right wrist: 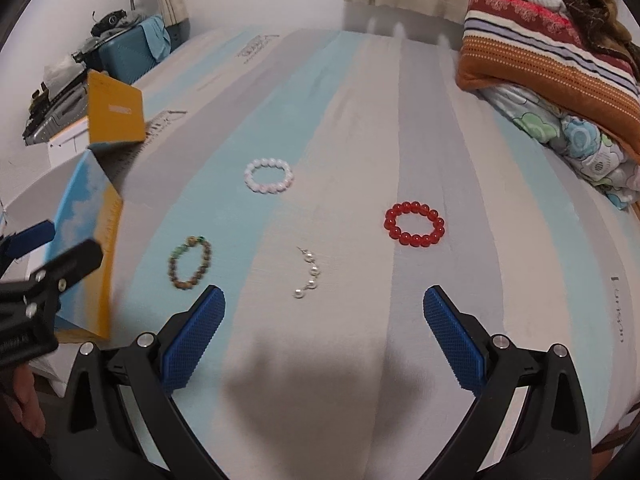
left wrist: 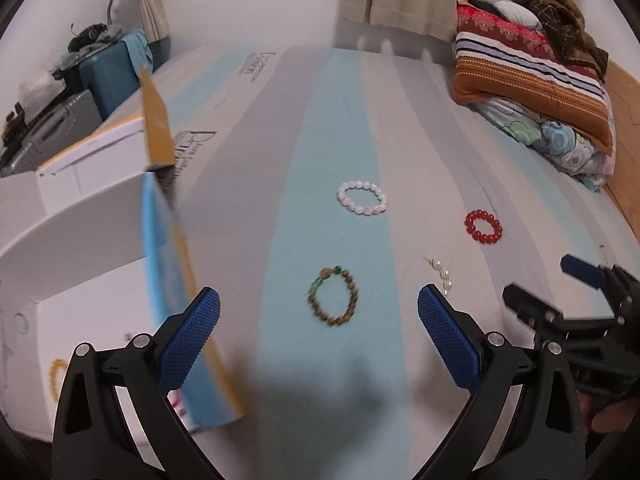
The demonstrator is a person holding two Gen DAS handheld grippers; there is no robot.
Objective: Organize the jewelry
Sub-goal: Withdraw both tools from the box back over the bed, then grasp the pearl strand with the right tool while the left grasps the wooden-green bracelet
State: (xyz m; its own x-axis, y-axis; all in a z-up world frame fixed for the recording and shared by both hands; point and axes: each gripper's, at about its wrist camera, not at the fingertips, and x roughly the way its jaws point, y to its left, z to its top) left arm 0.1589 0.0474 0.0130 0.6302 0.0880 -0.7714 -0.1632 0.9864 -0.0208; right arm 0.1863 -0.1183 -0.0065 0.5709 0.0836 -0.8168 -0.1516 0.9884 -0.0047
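Observation:
On the striped bed sheet lie a brown and green bead bracelet (left wrist: 333, 297) (right wrist: 191, 263), a white and pink bead bracelet (left wrist: 362, 197) (right wrist: 268, 175), a red bead bracelet (left wrist: 483, 227) (right wrist: 414, 223) and a short pearl piece (left wrist: 442, 274) (right wrist: 308, 273). My left gripper (left wrist: 319, 305) is open, with the brown bracelet just ahead between its fingers. My right gripper (right wrist: 323, 303) is open above the sheet, with the pearl piece a little ahead. An open box (left wrist: 80, 264) (right wrist: 86, 248) with a blue and yellow flap stands at the left; a yellow bead string (left wrist: 56, 372) lies inside.
Folded blankets and a striped pillow (left wrist: 536, 76) (right wrist: 560, 68) are stacked at the back right. A teal suitcase (left wrist: 108, 76) (right wrist: 124, 56) and clutter stand beside the bed at the back left. A hand (left wrist: 608, 416) holds the right gripper.

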